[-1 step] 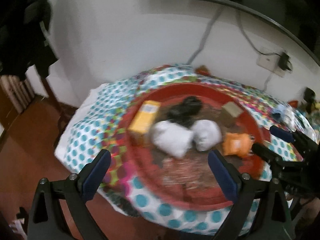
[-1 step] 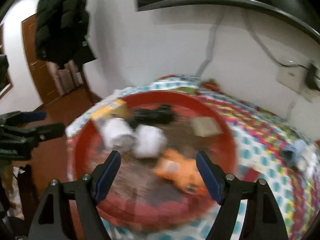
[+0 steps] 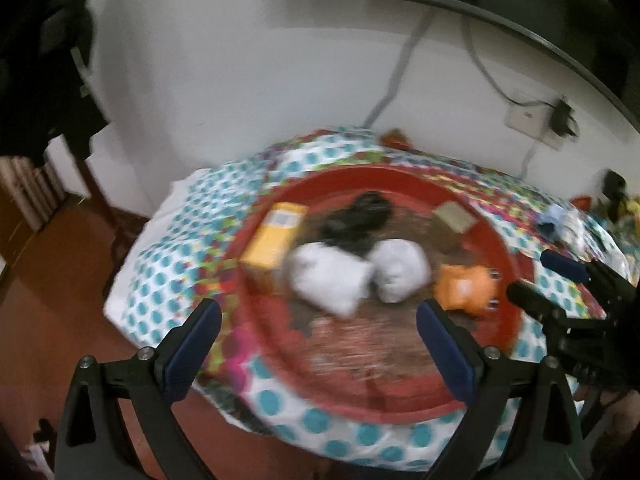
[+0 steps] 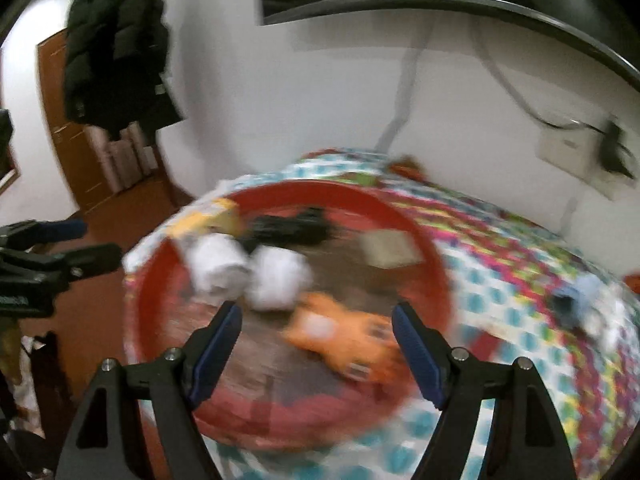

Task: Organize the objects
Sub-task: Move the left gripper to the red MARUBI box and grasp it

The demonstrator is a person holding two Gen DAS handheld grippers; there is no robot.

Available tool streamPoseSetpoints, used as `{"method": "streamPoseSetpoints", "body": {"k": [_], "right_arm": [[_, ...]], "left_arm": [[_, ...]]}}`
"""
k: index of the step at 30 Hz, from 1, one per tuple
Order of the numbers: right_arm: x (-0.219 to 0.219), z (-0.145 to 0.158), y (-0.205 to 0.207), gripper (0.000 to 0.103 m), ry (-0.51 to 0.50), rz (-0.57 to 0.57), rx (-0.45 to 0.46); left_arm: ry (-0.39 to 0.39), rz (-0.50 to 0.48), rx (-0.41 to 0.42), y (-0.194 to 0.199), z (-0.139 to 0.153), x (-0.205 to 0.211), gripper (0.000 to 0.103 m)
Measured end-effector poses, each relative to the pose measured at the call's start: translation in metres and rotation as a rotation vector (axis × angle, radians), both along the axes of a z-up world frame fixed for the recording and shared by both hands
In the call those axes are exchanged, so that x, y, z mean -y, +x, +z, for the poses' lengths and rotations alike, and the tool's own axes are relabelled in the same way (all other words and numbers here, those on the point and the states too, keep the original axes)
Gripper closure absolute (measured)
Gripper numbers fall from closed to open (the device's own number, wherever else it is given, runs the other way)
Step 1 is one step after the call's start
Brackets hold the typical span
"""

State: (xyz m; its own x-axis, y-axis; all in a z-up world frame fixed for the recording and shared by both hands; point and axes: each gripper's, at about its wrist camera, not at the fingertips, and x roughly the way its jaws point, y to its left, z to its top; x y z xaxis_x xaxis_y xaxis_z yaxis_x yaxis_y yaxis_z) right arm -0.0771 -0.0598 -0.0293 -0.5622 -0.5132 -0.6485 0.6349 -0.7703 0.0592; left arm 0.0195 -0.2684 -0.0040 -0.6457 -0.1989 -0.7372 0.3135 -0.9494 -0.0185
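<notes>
Both the left tongs point(image 3: 318, 342) and the right tongs point(image 4: 318, 346) hang wide open and empty above the near rim of the red tray point(image 3: 496, 344) on the table, so sorting looks barely begun. In the tray lie an orange toy point(image 4: 340, 334), two white rolls point(image 3: 332, 276), a yellow box point(image 3: 274, 240), a black bundle point(image 3: 358, 220) and a tan block point(image 3: 454, 218); a bluish item point(image 4: 580, 296) sits outside on the dotted cloth point(image 3: 168, 280).
</notes>
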Motion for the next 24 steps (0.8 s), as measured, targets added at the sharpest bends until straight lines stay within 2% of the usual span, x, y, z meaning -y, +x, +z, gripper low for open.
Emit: {"method": "streamPoseSetpoints", "body": {"k": [8,11,17,22,24], "right_arm": [[-0.128,-0.008,-0.038,0.023,0.067,-0.257,-0.02],[-0.169,-0.02,-0.048,0.023,0.068,-0.329,0.006],[-0.225,-0.046,-0.061,0.023,0.104,-0.433,0.036],[-0.251,-0.063,-0.066,0.023,0.131,-0.476,0.049],[-0.256,-0.068,-0.069,0.023,0.12,-0.48,0.055]], "left_arm": [[-0.008,-0.214,0.014,-0.049,-0.001,-0.103,0.005],[0.016,-0.329,0.026,-0.067,-0.006,-0.142,0.004],[0.065,-0.469,0.069,-0.105,-0.022,-0.194,0.004],[0.06,-0.52,0.134,-0.139,-0.043,-0.22,0.004],[0.082,-0.526,0.159,-0.151,-0.052,-0.223,0.004]]}}
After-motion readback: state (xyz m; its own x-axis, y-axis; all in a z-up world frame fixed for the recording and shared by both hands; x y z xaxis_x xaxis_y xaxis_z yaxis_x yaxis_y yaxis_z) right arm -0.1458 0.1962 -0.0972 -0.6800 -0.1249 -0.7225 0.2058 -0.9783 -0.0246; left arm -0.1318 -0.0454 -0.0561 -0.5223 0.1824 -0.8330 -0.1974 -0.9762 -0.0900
